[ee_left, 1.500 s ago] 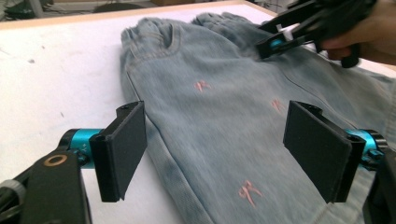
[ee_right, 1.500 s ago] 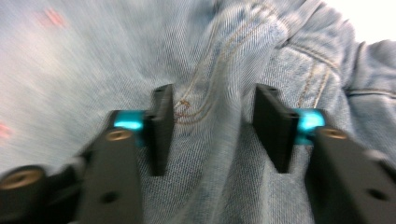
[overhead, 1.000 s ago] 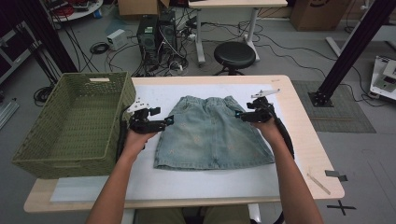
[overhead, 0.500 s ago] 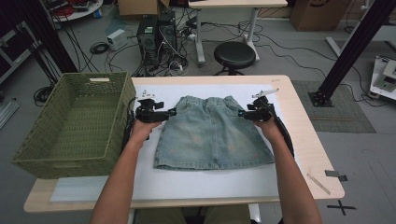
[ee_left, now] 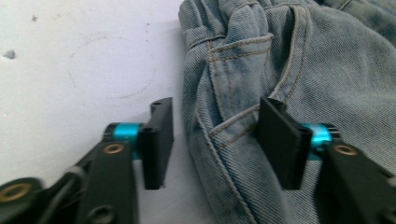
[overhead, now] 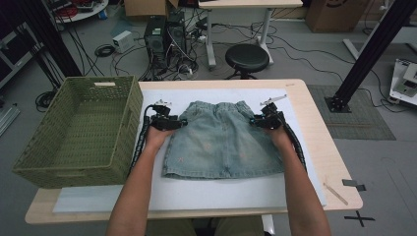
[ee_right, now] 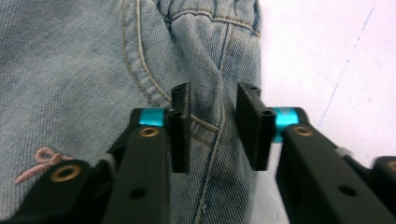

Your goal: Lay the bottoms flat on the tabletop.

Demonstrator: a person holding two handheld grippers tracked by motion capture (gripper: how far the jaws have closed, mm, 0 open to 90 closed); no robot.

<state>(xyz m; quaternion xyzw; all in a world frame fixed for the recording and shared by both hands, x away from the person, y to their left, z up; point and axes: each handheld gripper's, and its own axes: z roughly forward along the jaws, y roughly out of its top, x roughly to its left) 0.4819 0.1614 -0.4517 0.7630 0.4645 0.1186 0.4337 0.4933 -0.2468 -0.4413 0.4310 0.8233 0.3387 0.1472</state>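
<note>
The denim skirt (overhead: 223, 140) lies flat on the white mat (overhead: 196, 191), waistband away from the person, hem towards them, right of the basket (overhead: 78, 130). Left gripper (overhead: 181, 123) straddles the skirt's left side seam, right gripper (overhead: 254, 121) its right seam, each equally near. Both have just been closing; in the gripper views the jaws stand part open with a denim fold between, pads not yet pressing. Since a second ago both hands have slid inwards and down onto the edges.

A green woven basket (overhead: 78, 130) sits at the left end of the bench (overhead: 319, 142). A black stool (overhead: 247, 57) stands on the floor beyond the far edge, with a computer tower (overhead: 164, 39) left of it.
</note>
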